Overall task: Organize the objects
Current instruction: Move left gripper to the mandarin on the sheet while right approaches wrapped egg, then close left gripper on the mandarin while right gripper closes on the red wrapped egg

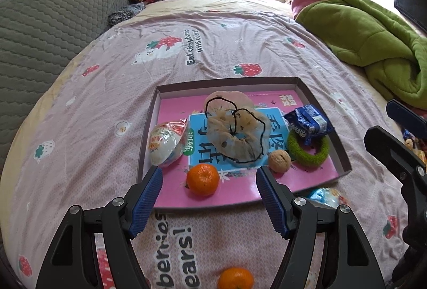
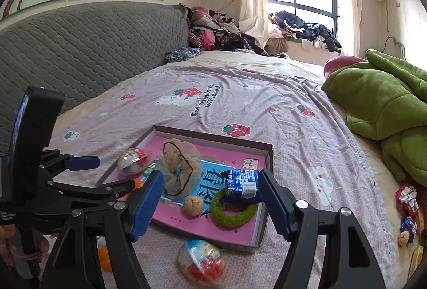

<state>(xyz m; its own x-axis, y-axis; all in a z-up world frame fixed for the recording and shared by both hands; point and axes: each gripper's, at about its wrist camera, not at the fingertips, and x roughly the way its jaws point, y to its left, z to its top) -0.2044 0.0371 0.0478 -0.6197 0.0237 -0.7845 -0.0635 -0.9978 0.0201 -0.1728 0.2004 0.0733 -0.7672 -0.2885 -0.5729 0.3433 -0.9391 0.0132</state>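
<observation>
A shallow box tray (image 1: pixel 319 102) (image 2: pixel 270 155) with a pink book in its bottom lies on the bed. It holds an orange mandarin (image 1: pixel 202 179), a walnut (image 1: pixel 279 161) (image 2: pixel 192 205), a green ring (image 1: pixel 309 153) (image 2: pixel 234 214), a blue packet (image 1: pixel 309 123) (image 2: pixel 241 182), a beige mesh scrunchie (image 1: pixel 234 134) (image 2: pixel 180 174) and a wrapped egg toy (image 1: pixel 166 142) (image 2: pixel 132 159). My left gripper (image 1: pixel 209 202) stands open just short of the mandarin, with nothing between its fingers. My right gripper (image 2: pixel 210 202) is open above the tray's near edge. A second wrapped egg toy (image 2: pixel 201 263) (image 1: pixel 324 197) lies outside the tray.
Another mandarin (image 1: pixel 235 278) rests on the sheet near me. A green blanket (image 1: pixel 373 30) (image 2: pixel 387 105) is heaped at the right, and small wrapped items (image 2: pixel 407 209) lie below it. A grey quilted headboard (image 1: pixel 53 22) runs along the left. Clothes pile at the window.
</observation>
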